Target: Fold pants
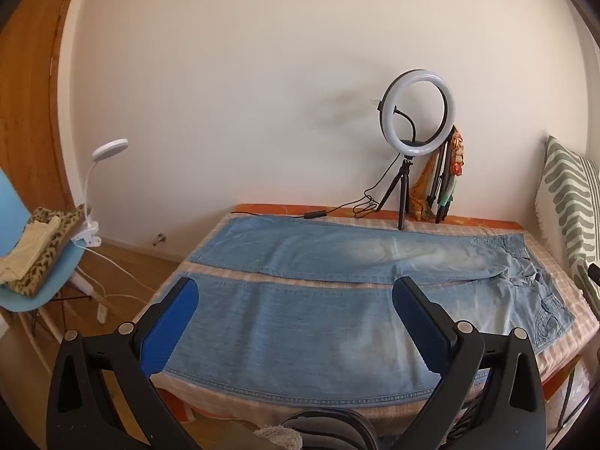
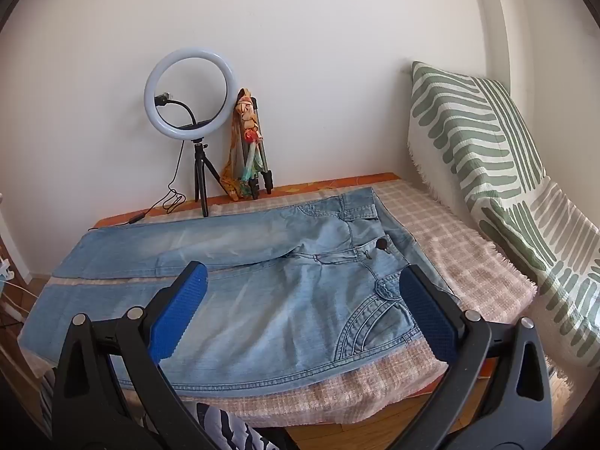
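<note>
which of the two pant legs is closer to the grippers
The near leg, lying along the table's front edge just under the left gripper and right gripper. The far leg lies toward the wall, by the ring light.

I'm looking into a room in someone's home, most likely a bedroom. A low bed (image 2: 468, 247) with a checked pink cover sits against a plain cream wall, a green-and-white patterned cushion (image 2: 483, 157) propped at its end. A ring light (image 1: 418, 112) on a small tripod stands by the wall. To the side are a wooden door (image 1: 28, 105), wood flooring, and a blue chair (image 1: 41, 277) stacked with folded clothes (image 1: 33, 247).
</note>
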Tool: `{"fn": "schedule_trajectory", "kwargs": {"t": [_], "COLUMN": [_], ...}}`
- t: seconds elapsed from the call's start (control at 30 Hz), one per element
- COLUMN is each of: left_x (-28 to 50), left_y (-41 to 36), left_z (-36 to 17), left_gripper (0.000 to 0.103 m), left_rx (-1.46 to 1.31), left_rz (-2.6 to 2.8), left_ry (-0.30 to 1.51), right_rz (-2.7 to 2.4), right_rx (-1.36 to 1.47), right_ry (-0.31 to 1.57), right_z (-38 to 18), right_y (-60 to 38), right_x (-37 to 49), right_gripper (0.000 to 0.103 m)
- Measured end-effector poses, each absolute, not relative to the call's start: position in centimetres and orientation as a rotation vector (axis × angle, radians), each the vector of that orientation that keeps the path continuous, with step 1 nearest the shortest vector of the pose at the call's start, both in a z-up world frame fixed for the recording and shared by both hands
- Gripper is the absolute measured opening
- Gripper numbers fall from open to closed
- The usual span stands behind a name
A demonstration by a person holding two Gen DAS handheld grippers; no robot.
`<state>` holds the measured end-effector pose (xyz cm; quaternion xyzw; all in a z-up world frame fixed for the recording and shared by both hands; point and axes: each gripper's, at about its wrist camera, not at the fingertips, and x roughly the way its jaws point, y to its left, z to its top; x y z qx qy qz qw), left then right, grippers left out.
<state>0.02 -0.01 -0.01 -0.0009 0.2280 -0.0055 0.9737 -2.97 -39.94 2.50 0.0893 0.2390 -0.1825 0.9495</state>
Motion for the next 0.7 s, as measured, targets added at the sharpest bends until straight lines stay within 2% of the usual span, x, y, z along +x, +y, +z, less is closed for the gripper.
{"fn": "schedule_trajectory", "kwargs": {"t": [0.7], "left_x": [-0.26], "left_y": [0.07], "left_z": [0.55], "left_gripper": [0.103], "left_rx": [-0.014], "left_rz": [-0.019], "left_ry": [0.428], "right_rz": [-0.368], "right_rx": [0.187], "right_ry": [0.485], "right_z": [2.64], "right_y": [-39.96], "right_x": [-3.06], "right_gripper": [0.103]}}
